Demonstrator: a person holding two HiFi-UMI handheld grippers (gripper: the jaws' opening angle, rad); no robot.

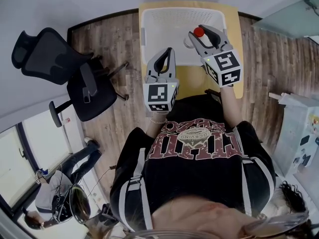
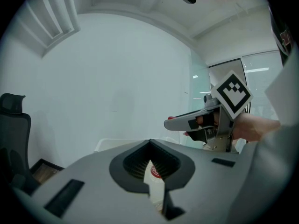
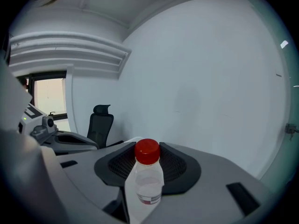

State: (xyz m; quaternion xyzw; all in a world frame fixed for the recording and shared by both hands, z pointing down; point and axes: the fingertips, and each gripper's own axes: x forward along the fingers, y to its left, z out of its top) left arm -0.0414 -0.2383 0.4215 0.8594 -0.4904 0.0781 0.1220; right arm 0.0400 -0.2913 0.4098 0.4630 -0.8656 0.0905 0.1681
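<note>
Two units: my right hand-held gripper (image 1: 201, 36) pinches a red-capped bottle (image 3: 148, 176); my left hand-held gripper (image 1: 168, 56), beside it, is pressed together.

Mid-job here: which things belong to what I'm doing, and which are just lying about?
In hand:
red-capped bottle, clamped in the right gripper
white item with red print, between the left gripper's shut jaws
white basket under both grippers, on the yellow table

Lying about:
black office chair
white equipment at right

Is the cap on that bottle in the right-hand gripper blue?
No, the bottle held in the right gripper has a red cap.
</note>
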